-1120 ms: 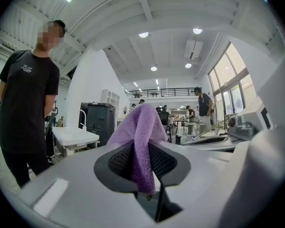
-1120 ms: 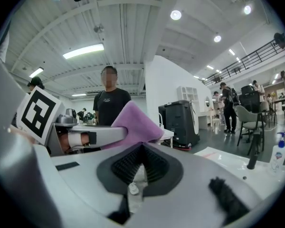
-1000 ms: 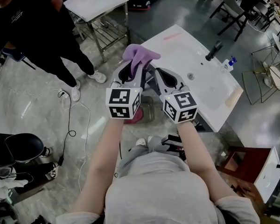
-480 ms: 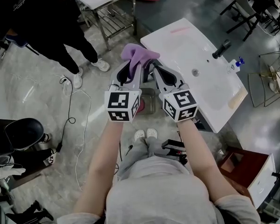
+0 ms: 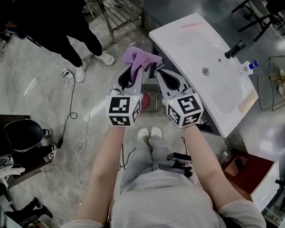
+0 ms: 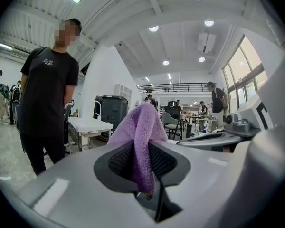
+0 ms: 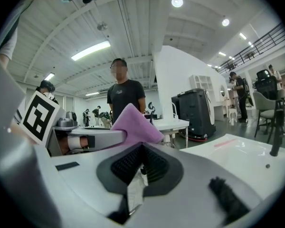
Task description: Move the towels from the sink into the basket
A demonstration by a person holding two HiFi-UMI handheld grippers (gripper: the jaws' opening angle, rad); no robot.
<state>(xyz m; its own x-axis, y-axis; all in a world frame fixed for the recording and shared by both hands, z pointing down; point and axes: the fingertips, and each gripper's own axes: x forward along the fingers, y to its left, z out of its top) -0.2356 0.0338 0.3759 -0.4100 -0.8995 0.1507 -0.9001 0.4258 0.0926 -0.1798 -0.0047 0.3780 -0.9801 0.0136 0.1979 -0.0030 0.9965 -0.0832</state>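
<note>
The person's two forearms are reaching forward side by side above the floor (image 5: 38, 80), each hand carrying a hand-held gripper with a marker cube at its back. The left hand-held gripper (image 6: 142, 164) is clamping the purple towel (image 6: 141, 127). Its jaws are pressing on a fold of the cloth, which is running down between the pads and bunching up above and ahead of the tips.

The right hand-held gripper (image 7: 141, 163) is lying just beside the left one, its tips angling in toward the same towel. Its jaws are pinching together on a pale strip (image 7: 134, 194) that is hanging down behind the pads. I cannot tell whether that strip is part of the towel. In the right gripper view the towel is rising just to the left of those tips and slightly beyond them.

In the head view the towel is hanging in the air just outside the front edge of the white sink (image 5: 199, 51), near the corner farthest from the person. It is hanging clear of the basin and over the floor. Farther on, a dark faucet (image 5: 235, 49) is standing at the sink's back edge, with a blue-capped bottle (image 5: 249, 65) near it. A bystander in black (image 5: 42, 18) is standing on the floor at the far left
</note>
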